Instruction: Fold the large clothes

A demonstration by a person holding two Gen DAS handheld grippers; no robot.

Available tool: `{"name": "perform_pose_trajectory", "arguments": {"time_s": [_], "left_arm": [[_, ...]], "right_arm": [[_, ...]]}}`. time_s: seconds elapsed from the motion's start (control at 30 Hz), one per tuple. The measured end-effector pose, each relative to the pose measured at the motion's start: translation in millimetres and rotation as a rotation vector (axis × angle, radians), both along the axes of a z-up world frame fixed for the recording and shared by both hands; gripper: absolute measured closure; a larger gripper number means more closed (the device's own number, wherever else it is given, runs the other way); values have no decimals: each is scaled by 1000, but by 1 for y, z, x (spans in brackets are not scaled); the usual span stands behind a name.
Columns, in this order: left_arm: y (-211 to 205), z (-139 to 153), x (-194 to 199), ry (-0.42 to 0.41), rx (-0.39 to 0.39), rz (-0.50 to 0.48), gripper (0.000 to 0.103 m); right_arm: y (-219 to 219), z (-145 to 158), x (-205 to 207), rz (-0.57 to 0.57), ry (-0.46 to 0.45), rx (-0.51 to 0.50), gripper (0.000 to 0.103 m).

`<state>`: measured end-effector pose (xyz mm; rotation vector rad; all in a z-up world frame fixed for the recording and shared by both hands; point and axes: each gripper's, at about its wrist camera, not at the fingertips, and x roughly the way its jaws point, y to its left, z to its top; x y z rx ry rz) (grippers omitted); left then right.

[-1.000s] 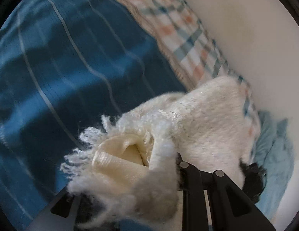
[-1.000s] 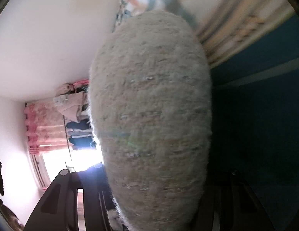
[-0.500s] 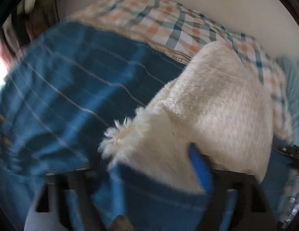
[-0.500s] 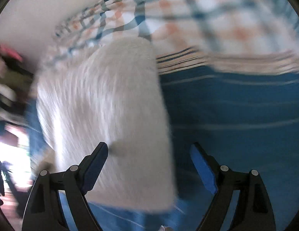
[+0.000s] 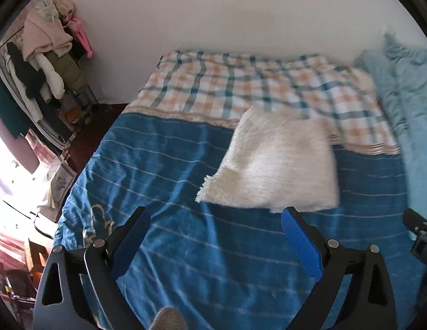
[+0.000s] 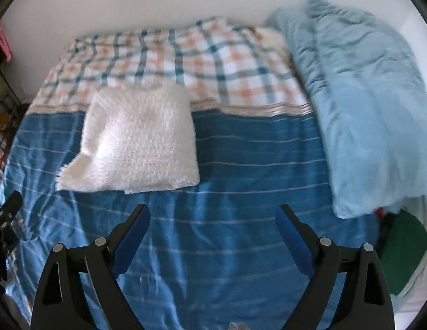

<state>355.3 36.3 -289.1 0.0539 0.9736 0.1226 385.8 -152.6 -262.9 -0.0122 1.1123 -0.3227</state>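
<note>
A fluffy white garment [image 5: 276, 162] lies folded in a rough square on the bed, over the line between the blue striped cover and the plaid sheet. It also shows in the right wrist view [image 6: 136, 143], up and to the left. My left gripper [image 5: 213, 220] is open and empty, held back above the blue cover, short of the garment's near edge. My right gripper [image 6: 213, 217] is open and empty, above the blue cover to the right of the garment. Neither touches it.
The bed's blue striped cover [image 6: 241, 178] fills the foreground, with a plaid sheet [image 6: 172, 52] behind it against a white wall. A light blue quilt [image 6: 364, 110] lies along the right side. A clothes rack [image 5: 43, 63] stands at the left. A green item [image 6: 403, 250] sits at the lower right.
Both grippers let go of the white garment and opened. They pulled back and up from it, and it now lies folded on the bed.
</note>
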Motion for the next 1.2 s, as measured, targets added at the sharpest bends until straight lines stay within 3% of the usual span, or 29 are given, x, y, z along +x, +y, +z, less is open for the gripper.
{"name": "perform_pose_trajectory", "arguments": {"time_s": [0.33,0.5,0.63,0.87,1.2], "left_arm": [[-18,148,-116,-106,-25,-52,6],[-16,202,-162,-155,-37,-59,6],[-13,234,-193,-183,-62,-56,6],[-10,267,-229,-243,-62,-55,6],[-13,280,-260,-274,-54,-58,6]], "right_arm": [[14,185,-136,1,-140,-38,9],[22,270,-203,3,-221,-38,9],[27,317,-248,12,-270,-45,9],[33,363,-301,26,-336,-44,9],[41,380,-333,50,-366,-36,9]]}}
